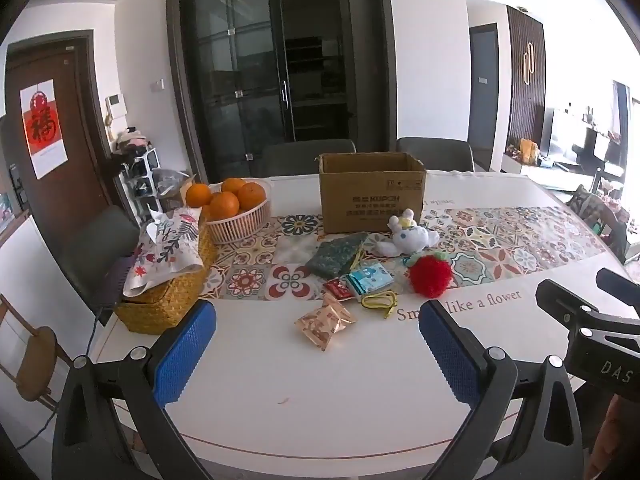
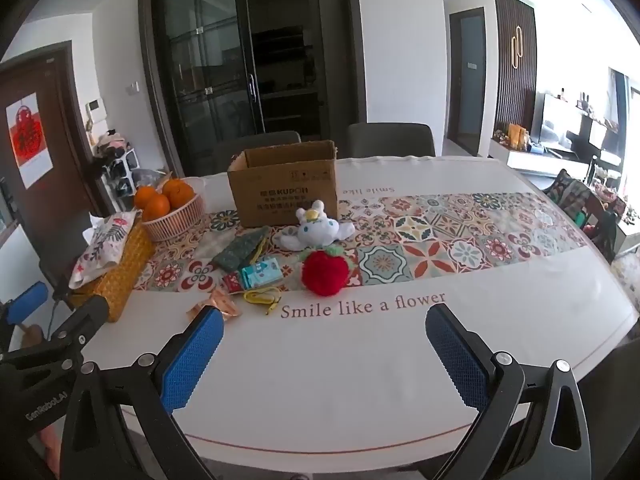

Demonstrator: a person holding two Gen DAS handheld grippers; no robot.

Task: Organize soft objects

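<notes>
Left wrist view: white table (image 1: 320, 380) with patterned tile runner (image 1: 500, 248), open brown cardboard box (image 1: 372, 196), dark glass doors (image 1: 272, 72) behind; both blue-padded grippers, left gripper (image 1: 318, 344) and right gripper (image 2: 324, 352), spread wide, holding nothing

The left gripper (image 1: 318, 344) and right gripper (image 2: 324, 348) both tilt downward, blue-padded jaws spread wide, holding nothing.

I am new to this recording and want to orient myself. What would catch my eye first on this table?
Probably the bright red fuzzy strawberry toy near the middle of the table, with the white plush toy just behind it, in front of the open cardboard box. At the left, a basket of oranges stands out too.
</notes>
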